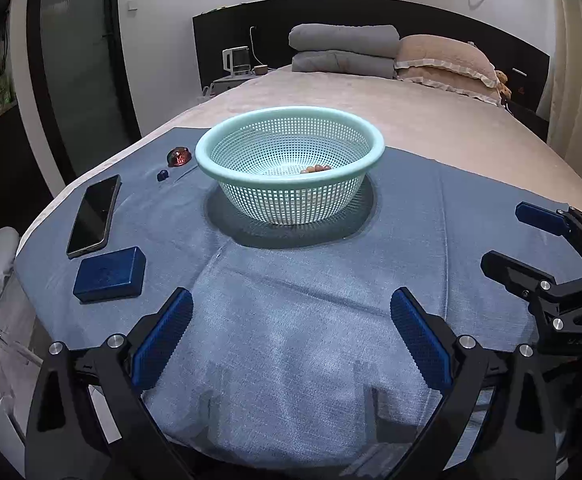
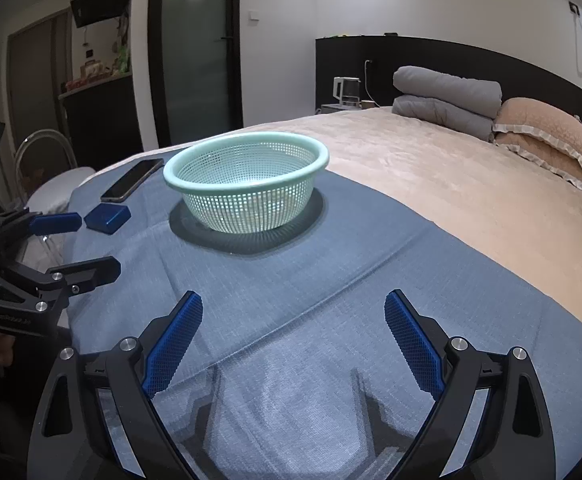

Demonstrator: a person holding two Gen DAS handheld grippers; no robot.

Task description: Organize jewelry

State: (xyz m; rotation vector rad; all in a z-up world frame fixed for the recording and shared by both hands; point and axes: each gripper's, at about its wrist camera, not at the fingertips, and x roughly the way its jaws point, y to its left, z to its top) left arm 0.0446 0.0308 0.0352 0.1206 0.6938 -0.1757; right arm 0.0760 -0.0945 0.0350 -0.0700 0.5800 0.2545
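Both my grippers hover empty, short of the basket.

The mint basket [image 1: 290, 148] sits mid-cloth as the collection point, beads [image 1: 315, 169] already inside. Left of it: blue box [image 1: 109, 274], red jewel [image 1: 178, 157]. Left gripper [image 1: 291, 336] and right gripper [image 2: 293, 344] are spread wide, ready.

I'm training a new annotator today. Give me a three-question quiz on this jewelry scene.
1. True or false: the left gripper is shut on the blue box.
2. Which lies nearest the phone? A) blue box B) pillow C) kettle
3. Fill in: the brown beads lie inside the ____.

Key: 1 false, both grippers, the right gripper too, are open and empty. 2 A. 3 basket.
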